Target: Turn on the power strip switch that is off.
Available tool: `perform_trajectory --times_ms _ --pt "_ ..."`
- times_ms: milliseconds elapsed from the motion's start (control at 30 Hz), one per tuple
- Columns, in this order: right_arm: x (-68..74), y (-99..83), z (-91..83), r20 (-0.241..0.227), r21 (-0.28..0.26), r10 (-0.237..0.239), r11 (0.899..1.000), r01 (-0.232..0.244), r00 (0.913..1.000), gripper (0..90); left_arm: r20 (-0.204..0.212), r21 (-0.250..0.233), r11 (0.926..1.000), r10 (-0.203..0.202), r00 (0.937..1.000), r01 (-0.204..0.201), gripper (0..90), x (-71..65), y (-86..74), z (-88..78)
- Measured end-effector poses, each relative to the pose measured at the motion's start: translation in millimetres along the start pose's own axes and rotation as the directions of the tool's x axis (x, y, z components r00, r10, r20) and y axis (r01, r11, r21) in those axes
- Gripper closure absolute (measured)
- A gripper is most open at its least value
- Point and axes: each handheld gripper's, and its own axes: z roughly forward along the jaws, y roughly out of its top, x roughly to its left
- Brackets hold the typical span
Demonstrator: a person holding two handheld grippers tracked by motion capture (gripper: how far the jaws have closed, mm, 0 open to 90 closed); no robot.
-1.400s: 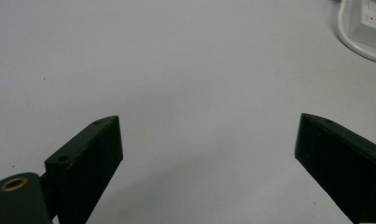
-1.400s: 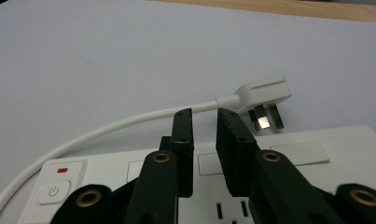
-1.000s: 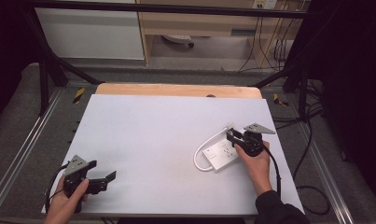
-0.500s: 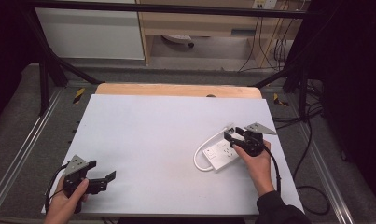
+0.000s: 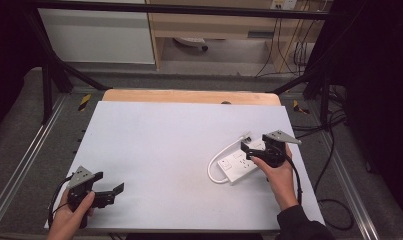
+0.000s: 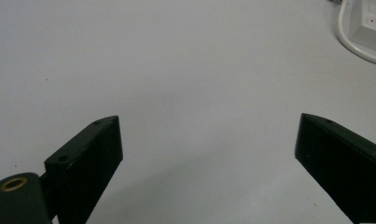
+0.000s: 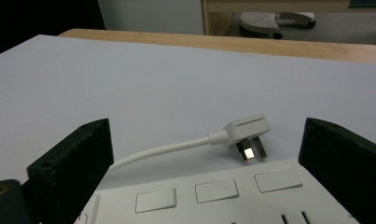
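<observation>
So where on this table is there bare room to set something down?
The table is bare from the left gripper across to the power strip and back to the wooden edge. It is crowded only around the strip, its cord, plug and the right gripper.

Your left gripper (image 6: 209, 154) held its black jaws wide apart over the pale grey table (image 6: 176, 60); a white power strip (image 6: 370, 21) lay at one o'clock.

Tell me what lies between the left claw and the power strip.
Nothing: in the high view, only bare white tabletop stretches between the left claw and the power strip.
</observation>
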Motion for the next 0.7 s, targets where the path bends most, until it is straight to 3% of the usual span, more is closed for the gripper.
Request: perform_trajectory --times_ms 100,267,533,700 --pt "-0.7 1.8 -4.4 0.022 -0.004 0.010 1.000 -0.010 0.9997 2.8 0.001 0.000 1.0000 0.001 1.0000 -0.001 7.5 -0.1 0.0 -0.1" --pt "-2.0 3.7 -12.9 0.008 -0.004 0.001 1.000 -0.001 1.0000 2.5 0.000 -0.001 1.0000 -0.002 1.0000 0.002 7.5 0.2 -0.1 -0.3" --pt "-3.8 5.4 -34.7 -0.012 -0.046 -0.029 0.999 0.029 0.9995 2.2 -0.001 -0.003 1.0000 -0.003 1.0000 0.003 7.5 0.2 -0.2 -0.6" --pt "-6.8 4.1 -50.8 0.001 -0.057 -0.033 0.998 0.033 0.9994 2.6 -0.001 -0.005 1.0000 -0.001 1.0000 0.001 7.5 0.3 -0.1 -0.8"
